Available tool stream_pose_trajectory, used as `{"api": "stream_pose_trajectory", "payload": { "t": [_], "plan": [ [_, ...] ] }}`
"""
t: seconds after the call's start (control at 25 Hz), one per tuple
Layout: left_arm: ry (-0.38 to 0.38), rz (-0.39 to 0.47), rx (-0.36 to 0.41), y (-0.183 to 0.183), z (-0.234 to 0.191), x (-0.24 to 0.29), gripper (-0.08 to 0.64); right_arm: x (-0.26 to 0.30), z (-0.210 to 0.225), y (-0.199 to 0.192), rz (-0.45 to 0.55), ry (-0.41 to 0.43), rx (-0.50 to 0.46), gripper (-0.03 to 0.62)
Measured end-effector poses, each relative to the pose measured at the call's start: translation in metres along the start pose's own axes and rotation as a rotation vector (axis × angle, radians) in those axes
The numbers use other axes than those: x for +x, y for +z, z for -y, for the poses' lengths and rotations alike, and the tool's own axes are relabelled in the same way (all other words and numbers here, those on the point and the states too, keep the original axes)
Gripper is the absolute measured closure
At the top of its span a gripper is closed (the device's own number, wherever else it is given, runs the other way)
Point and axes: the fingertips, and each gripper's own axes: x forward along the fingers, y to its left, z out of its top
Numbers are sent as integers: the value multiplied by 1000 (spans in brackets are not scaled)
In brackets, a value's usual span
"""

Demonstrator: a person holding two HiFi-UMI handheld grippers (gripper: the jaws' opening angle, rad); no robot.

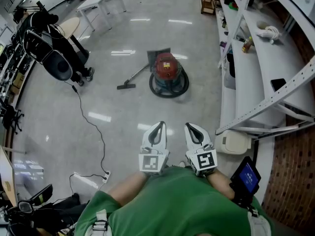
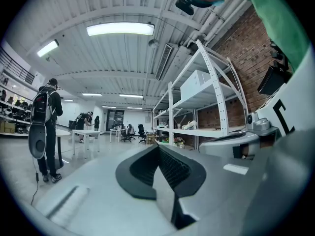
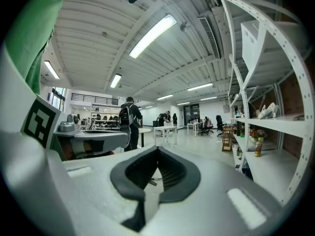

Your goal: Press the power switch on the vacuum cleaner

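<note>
Grippers: we've got the left gripper (image 1: 160, 127) and the right gripper (image 1: 190, 127) tucked side by side near our chest. Both point forward and are clenched on nothing.
Vacuum cleaner (image 1: 168, 74): well ahead of us on the glossy floor (image 1: 59, 127). It has a round dark base, a red top, and a thin wand running to a flat nozzle (image 1: 126, 86).
Power switch: too small to pick out, we think.
Around: white shelving rack (image 1: 251, 77) on the right, a person (image 1: 54, 48) with a backpack far left, and a cable (image 1: 96, 130) snaking over the floor.
</note>
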Motion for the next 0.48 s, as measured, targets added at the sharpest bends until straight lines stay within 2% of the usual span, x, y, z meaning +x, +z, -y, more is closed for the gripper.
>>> {"api": "stream_pose_trajectory", "payload": {
  "t": [0.48],
  "plan": [
    [26, -14, 5, -4, 7, 30, 553, 12, 30, -8, -5, 22, 20, 591]
  ]
}}
